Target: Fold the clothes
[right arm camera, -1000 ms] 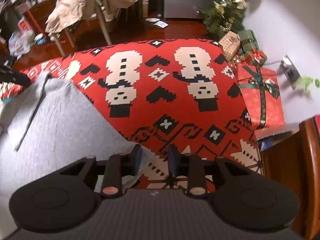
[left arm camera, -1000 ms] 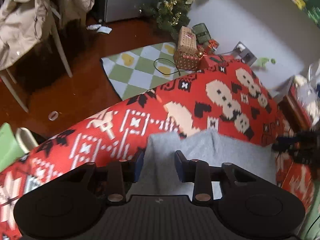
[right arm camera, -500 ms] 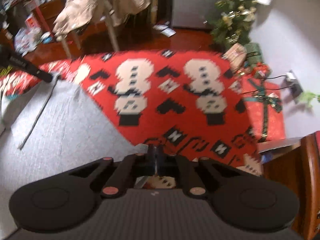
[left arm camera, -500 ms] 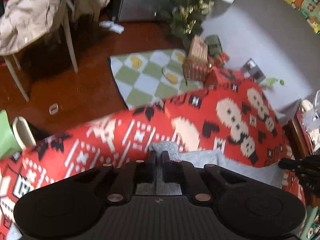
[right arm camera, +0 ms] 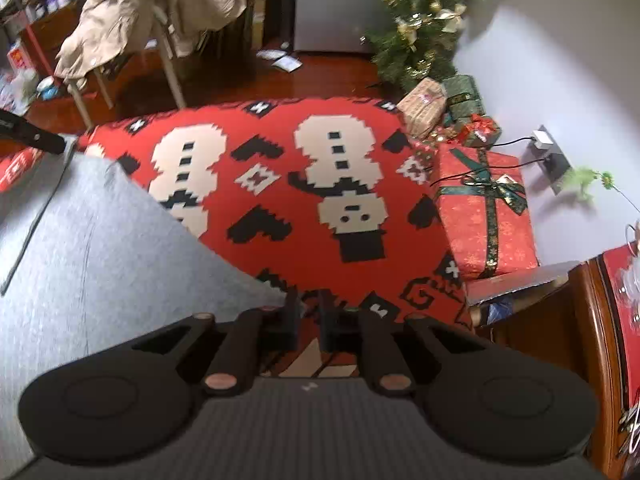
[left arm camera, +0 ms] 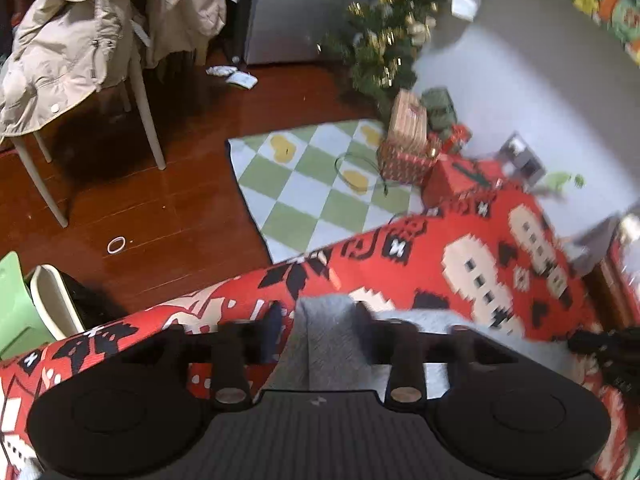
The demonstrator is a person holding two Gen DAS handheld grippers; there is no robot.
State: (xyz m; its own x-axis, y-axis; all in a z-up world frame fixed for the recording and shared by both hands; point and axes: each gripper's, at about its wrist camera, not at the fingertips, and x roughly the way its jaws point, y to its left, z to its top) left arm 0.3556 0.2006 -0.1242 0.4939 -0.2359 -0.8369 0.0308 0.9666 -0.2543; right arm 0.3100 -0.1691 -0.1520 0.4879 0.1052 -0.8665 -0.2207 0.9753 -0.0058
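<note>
A grey garment (right arm camera: 100,240) lies spread on a red snowman-patterned cloth (right arm camera: 280,208). In the left wrist view one end of the garment (left arm camera: 326,336) sits between the fingers of my left gripper (left arm camera: 318,320), which is open around it. My right gripper (right arm camera: 309,314) is open by a narrow gap over the red cloth, with the garment's corner (right arm camera: 268,296) just beside its left finger. The left gripper's tip (right arm camera: 36,138) shows at the garment's far edge. The right gripper (left arm camera: 604,350) appears dark at the right edge.
A chair with a beige jacket (left arm camera: 80,40) stands on the wooden floor beyond the cloth. A checked rug (left arm camera: 312,184), a Christmas tree (right arm camera: 420,32) and wrapped gift boxes (right arm camera: 488,216) lie ahead. Wooden furniture (right arm camera: 588,340) stands on the right.
Half a second ago both grippers were shut on the grey garment's edge. Both have since opened and let the fabric go, and the garment lies on the cloth.
</note>
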